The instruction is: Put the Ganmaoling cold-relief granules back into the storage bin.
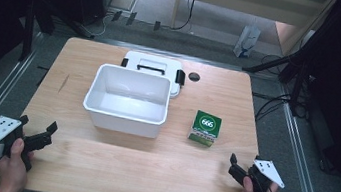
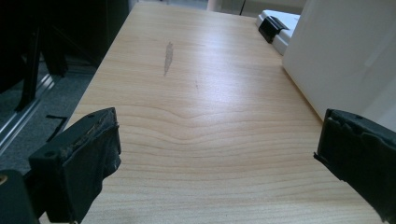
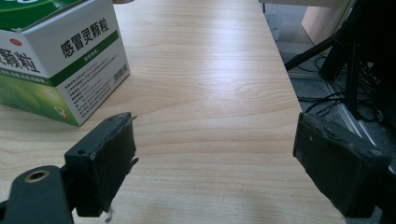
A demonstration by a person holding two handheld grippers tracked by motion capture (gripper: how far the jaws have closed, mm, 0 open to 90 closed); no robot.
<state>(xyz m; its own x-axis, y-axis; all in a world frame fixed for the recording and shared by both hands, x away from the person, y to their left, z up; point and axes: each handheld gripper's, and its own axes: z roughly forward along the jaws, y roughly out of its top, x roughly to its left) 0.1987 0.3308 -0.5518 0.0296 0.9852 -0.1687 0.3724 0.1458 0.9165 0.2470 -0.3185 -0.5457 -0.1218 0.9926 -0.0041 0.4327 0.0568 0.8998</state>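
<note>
Both tongs, left tongs (image 1: 36, 135) and right tongs (image 1: 241, 169), gape wide and empty at the bench (image 1: 98, 166) near edge. Green carton (image 1: 205, 128) stands just right of the open white bin (image 1: 127, 100). Your wide right jaws could shove or tip it on approach.

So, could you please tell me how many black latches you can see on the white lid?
2: one latch on the white lid's left edge, one latch on its right edge. The white bin covers part of the lid, so more may be hidden.
</note>
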